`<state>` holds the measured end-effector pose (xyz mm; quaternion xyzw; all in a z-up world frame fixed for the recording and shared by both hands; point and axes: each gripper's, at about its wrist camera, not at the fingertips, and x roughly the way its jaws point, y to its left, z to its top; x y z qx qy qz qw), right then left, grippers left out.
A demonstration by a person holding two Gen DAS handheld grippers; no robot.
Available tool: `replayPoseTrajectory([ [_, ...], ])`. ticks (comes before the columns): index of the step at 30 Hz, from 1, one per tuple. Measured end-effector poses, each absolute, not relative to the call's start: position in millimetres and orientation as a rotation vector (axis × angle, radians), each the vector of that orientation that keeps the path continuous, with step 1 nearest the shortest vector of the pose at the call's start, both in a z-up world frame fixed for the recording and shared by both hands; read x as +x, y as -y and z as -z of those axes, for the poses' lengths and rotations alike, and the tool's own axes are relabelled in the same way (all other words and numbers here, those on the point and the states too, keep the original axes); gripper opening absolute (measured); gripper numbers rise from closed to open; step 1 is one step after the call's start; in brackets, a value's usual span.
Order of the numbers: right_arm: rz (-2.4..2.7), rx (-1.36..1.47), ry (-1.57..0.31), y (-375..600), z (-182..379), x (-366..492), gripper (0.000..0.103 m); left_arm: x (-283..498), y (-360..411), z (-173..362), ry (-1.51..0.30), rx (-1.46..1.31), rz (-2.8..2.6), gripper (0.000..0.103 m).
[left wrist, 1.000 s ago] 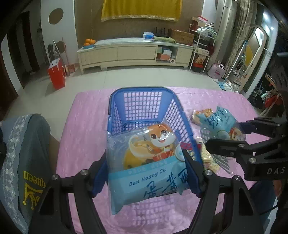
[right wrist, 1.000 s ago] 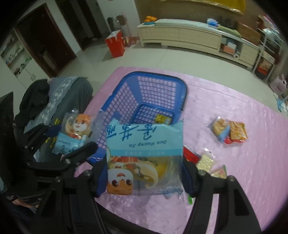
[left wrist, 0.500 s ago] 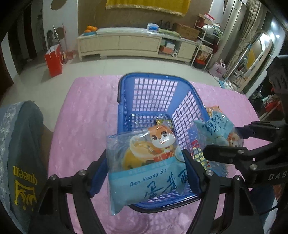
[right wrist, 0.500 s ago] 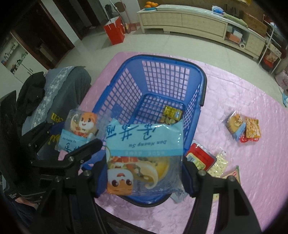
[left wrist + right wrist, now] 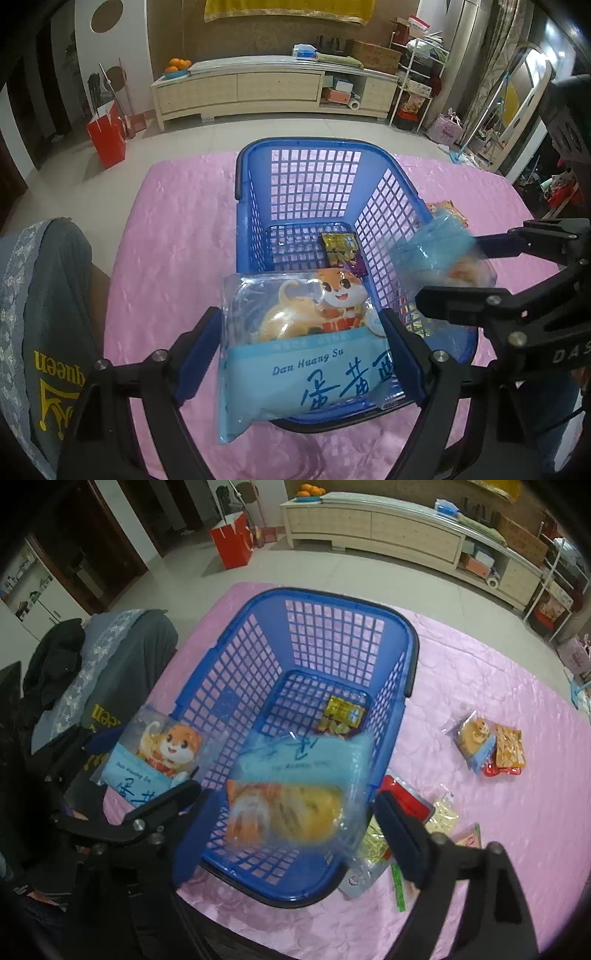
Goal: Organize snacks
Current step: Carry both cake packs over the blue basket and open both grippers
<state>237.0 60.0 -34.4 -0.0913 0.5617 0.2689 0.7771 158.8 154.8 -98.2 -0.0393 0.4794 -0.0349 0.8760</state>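
Both claws opening — right claw's [image 5: 291, 827] pastry pack [image 5: 295, 790] now blurred.

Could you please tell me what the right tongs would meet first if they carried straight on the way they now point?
Probably the snack bag blurred between the opening right tongs; below it, the blue basket floor. Depth is unclear.

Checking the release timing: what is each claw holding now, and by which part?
Nothing gripped; both are opening. Left pack sits loose inside the left claw; right pack, blurred, falls from the right claw toward the basket.
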Motion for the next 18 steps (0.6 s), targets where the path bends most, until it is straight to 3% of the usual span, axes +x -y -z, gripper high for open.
replayPoseTrajectory([
  [18, -0.553, -0.168, -1.164, -23.9, 3.6, 225.8, 0.089, 155.0, -134.5, 71.7, -0.974, -0.067, 0.098, 0.082],
])
